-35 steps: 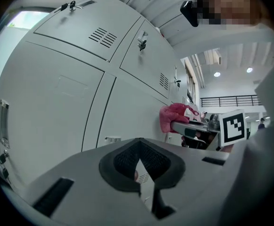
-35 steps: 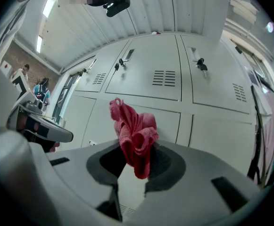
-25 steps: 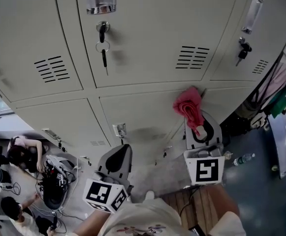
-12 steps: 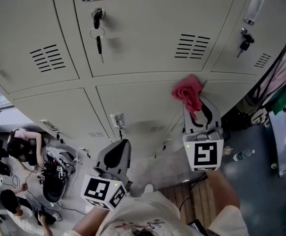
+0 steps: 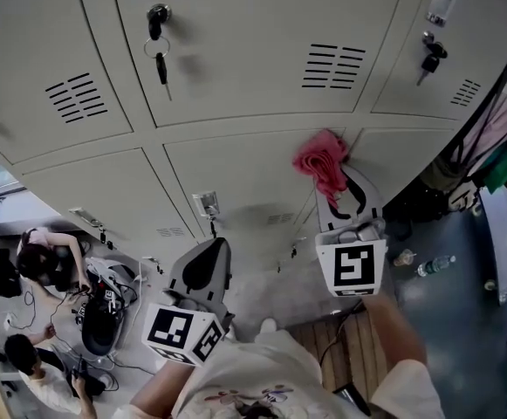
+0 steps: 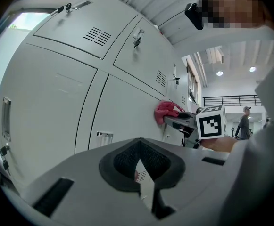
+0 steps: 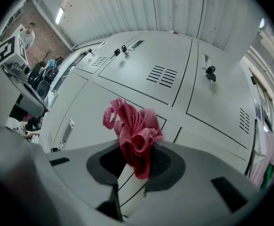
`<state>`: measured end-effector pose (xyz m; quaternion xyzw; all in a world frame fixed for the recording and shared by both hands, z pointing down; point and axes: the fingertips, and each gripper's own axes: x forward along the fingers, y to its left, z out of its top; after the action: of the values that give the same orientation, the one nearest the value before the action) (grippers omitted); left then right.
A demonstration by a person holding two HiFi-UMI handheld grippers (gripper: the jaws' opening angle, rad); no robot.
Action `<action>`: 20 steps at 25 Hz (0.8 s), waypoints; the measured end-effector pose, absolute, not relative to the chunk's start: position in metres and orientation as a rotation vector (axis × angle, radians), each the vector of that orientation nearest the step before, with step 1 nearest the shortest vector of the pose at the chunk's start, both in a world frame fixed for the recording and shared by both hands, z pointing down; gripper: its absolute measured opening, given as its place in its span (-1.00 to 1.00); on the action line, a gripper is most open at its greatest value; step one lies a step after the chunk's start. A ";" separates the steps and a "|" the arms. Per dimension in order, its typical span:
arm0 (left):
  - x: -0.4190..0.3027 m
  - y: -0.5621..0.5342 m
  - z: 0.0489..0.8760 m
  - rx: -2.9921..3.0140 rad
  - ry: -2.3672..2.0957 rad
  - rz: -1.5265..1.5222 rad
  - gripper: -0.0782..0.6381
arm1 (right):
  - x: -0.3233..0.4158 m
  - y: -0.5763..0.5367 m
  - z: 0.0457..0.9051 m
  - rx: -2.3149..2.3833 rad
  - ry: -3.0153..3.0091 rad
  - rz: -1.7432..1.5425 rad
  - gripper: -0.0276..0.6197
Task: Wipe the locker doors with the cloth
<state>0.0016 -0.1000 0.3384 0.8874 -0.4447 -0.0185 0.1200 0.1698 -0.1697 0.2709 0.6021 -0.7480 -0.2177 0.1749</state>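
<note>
At smooth metal locker door (image 5: 236, 177): right gripper (image 5: 340, 173) jaws pinch crumpled pink cloth (image 5: 318, 158); left gripper (image 5: 211, 246) jaws closed.

The floor (image 5: 449, 339) is dark grey at the right and paler near the lockers (image 5: 236, 77), which stand on it. A clear bottle (image 5: 435, 265) lies on the dark part, and wooden boards (image 5: 327, 356) lie near it. At the left, a person (image 5: 44, 264) crouches on the floor beside black gear (image 5: 100, 317) and cables (image 5: 26, 308).
</note>
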 end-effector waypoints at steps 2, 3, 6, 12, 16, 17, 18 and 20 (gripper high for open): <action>-0.001 -0.102 0.338 2.595 -1.308 -0.048 -0.77 | 0.168 -0.170 0.281 1.699 -2.123 -0.601 -0.62; -0.002 -0.103 0.339 2.593 -1.312 -0.045 -0.77 | 0.167 -0.170 0.286 1.696 -2.126 -0.592 -0.62; -0.007 -0.106 0.343 2.581 -1.324 -0.037 -0.77 | 0.166 -0.171 0.300 1.684 -2.128 -0.567 -0.62; -0.008 -0.109 0.353 2.569 -1.326 -0.023 -0.77 | 0.164 -0.171 0.319 1.673 -2.123 -0.530 -0.62; -0.007 -0.109 0.359 2.554 -1.316 -0.012 -0.77 | 0.164 -0.172 0.332 1.667 -2.115 -0.522 -0.61; -0.007 -0.109 0.361 2.550 -1.313 -0.009 -0.77 | 0.164 -0.172 0.337 1.663 -2.115 -0.509 -0.61; -0.006 -0.108 0.362 2.549 -1.309 -0.006 -0.77 | 0.164 -0.172 0.341 1.660 -2.117 -0.496 -0.61; -0.003 -0.108 0.364 2.553 -1.299 0.001 -0.77 | 0.165 -0.173 0.350 1.654 -2.116 -0.480 -0.61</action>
<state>-0.0032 -0.1077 0.3645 0.8827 -0.4492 0.0002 0.1383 0.1647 -0.1725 0.3497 0.5933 -0.7591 -0.1723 0.2050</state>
